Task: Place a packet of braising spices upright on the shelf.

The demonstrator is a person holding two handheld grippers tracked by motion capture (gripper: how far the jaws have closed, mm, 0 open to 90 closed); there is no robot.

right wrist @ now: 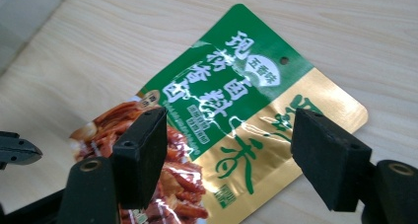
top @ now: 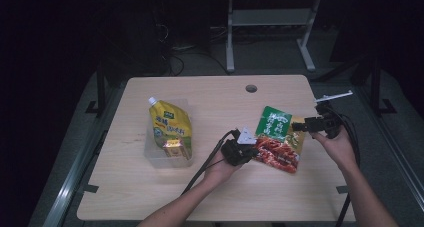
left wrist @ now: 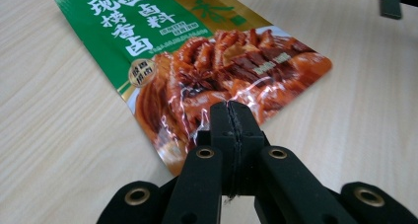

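Wood table (top: 150, 187): clear bin (top: 152, 154) holds yellow pouch (top: 171, 128); left gripper (top: 248, 154) jaws clamp sauce packet (top: 277, 137); right gripper (top: 299, 126) jaws apart.

Left gripper (left wrist: 230, 116) jaws covered lower edge of seasoning pouch (left wrist: 207, 61); whether film was pinched between them unclear. Right gripper view cut pouch corner at 6 o'clock. Clear tub (top: 150, 149) partly hidden under yellow spout pouch (top: 171, 129). Pouch print too small in high view. Forearms cut off at 6 o'clock.
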